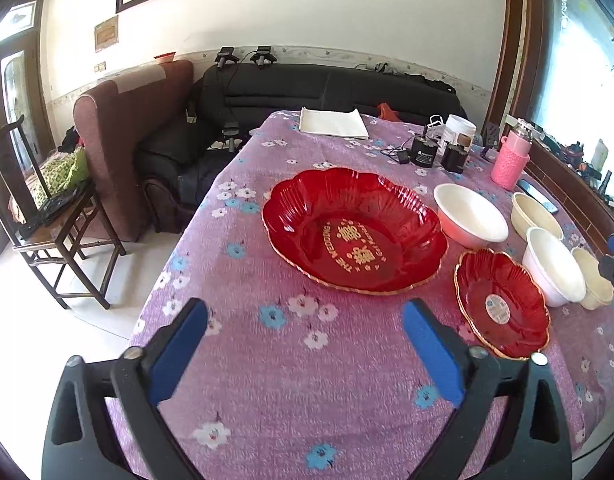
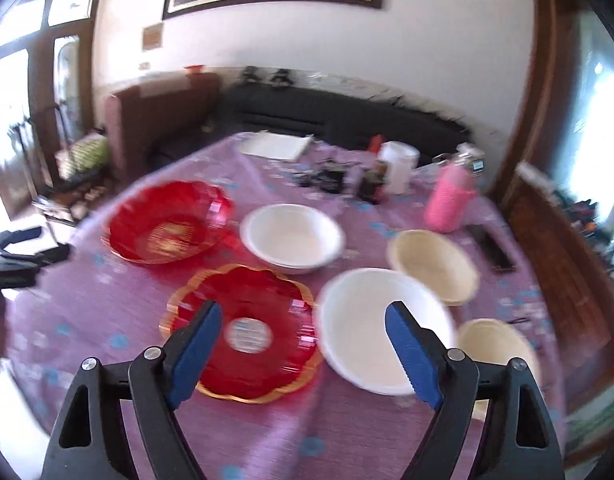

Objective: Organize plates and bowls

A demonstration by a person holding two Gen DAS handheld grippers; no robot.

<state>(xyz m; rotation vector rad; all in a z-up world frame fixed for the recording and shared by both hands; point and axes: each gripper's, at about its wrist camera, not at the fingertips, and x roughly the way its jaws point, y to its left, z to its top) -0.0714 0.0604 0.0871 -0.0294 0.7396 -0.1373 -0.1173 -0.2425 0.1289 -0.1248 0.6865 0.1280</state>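
A large red scalloped plate [image 1: 355,232] [image 2: 167,228] with gold lettering lies on the purple flowered tablecloth [image 1: 267,380]. A smaller red plate [image 1: 503,304] [image 2: 247,328] sits to its right. Two white bowls [image 1: 471,216] [image 1: 553,266] and two cream bowls [image 1: 537,216] [image 1: 593,280] stand around them. My left gripper [image 1: 305,344] is open over bare cloth in front of the large plate, holding nothing. My right gripper [image 2: 303,344] is open and empty. It hovers above the small red plate and the near white bowl [image 2: 383,324]. The right wrist view is blurred.
At the table's far side are a pink bottle [image 1: 511,160], a white jar [image 1: 459,128], black chargers with cables [image 1: 425,152], a folded white cloth [image 1: 333,122] and a phone [image 1: 537,196]. A black sofa [image 1: 307,88] and a wooden chair [image 1: 47,232] stand beyond the table.
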